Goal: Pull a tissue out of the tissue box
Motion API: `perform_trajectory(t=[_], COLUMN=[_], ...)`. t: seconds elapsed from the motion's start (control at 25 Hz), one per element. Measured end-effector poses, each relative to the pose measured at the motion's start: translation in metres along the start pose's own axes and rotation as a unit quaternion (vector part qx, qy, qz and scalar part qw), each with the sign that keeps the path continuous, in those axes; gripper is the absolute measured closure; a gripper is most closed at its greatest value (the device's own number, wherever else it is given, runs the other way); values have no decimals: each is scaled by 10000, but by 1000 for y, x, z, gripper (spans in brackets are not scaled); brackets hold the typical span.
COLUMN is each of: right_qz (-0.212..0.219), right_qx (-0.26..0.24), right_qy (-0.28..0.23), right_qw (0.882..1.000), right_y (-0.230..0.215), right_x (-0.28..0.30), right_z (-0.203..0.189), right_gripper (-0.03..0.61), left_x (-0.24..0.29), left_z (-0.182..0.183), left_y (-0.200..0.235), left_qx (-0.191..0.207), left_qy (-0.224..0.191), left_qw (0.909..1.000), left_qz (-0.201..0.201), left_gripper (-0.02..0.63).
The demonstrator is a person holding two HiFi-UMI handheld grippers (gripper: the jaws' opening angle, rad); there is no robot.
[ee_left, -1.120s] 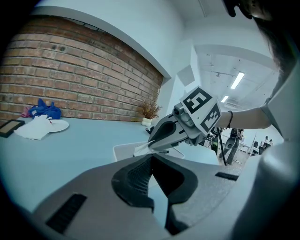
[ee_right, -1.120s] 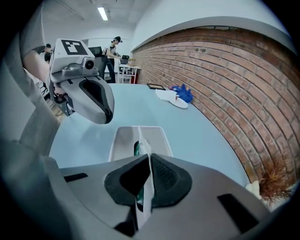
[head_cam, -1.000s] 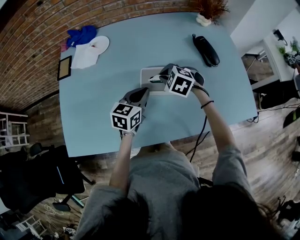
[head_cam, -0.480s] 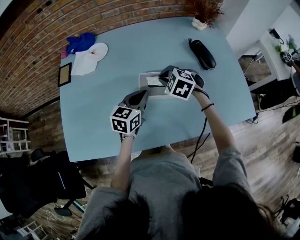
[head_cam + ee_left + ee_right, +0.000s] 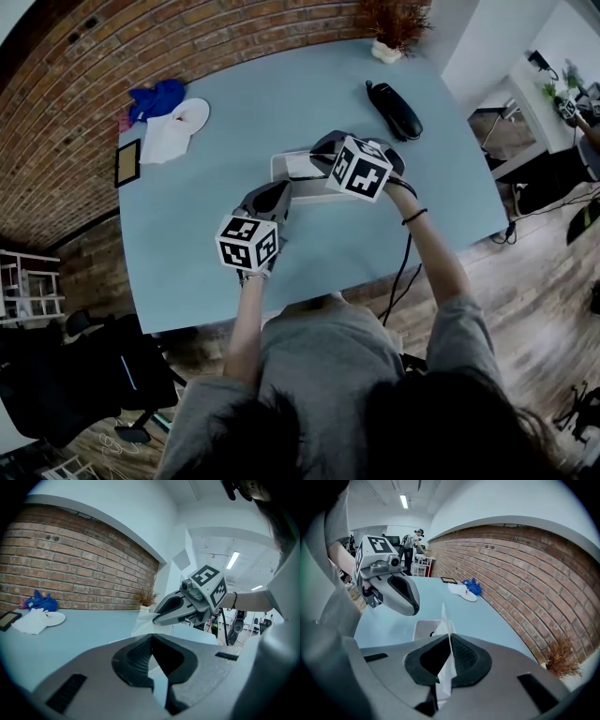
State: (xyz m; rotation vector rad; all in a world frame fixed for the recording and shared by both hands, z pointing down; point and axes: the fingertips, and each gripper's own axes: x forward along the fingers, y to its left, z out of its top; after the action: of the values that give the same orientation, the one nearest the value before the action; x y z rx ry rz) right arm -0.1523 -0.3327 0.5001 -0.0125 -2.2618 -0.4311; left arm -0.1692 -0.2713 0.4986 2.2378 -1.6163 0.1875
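A pale tissue box (image 5: 289, 167) sits mid-table on the blue table (image 5: 216, 141). My right gripper (image 5: 317, 156) hangs over the box's top, shut on a white tissue (image 5: 446, 637) that stands up from the box (image 5: 425, 629) between its jaws. My left gripper (image 5: 278, 199) is at the box's near left corner, its jaws together with nothing between them. From the left gripper view, the right gripper (image 5: 161, 615) pinches the tissue (image 5: 142, 618) just ahead of my left gripper (image 5: 153, 644). The box's slot is hidden.
A black handset (image 5: 394, 111) lies at the table's far right, a potted dry plant (image 5: 385, 45) at the far edge. White cloth on a plate (image 5: 176, 127), blue cloth (image 5: 155, 97) and a small frame (image 5: 128, 161) sit far left. A brick wall (image 5: 112, 47) backs the table.
The head view has drifted, shifting everything slightly left. Both grippers keep their places at the box, the right one still holding the tissue.
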Motion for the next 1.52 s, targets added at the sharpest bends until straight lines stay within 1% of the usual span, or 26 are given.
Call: perform_trajectory(t=[0.24,0.4,0.8,1.08,1.32,1.52], right_qz=[-83,-213,-516,-719,-826,-848], right_qx=[-10,43,521,982,1357,1507], right_qy=[-95,-215,-751,-1240,-1740,-2022], right_qw=[9999,9995,9945,9848,9719,9640], right_y=[1,-1,-7,-11,-15,-12], right_x=[-11,-20,-48,-69,-86,-98], right_z=[4,7,14,15,17,19], right_gripper=[574,574,574,574,574,574], left_x=[-1,-3,-7,-6,-12,-18], left_z=[10,17,40,51,54,59], left_y=[-6,-8,-21,-31,-37,-39], left_qx=[89,134,312,437,512,523], left_qy=[-102,-186,-456,-545,-616,-712], left_qw=[9999,9997,9983,9971,9963,9957], left_qz=[-42,-67,-182,-288,-316,-279], left_gripper=[611,611,611,611,611,611])
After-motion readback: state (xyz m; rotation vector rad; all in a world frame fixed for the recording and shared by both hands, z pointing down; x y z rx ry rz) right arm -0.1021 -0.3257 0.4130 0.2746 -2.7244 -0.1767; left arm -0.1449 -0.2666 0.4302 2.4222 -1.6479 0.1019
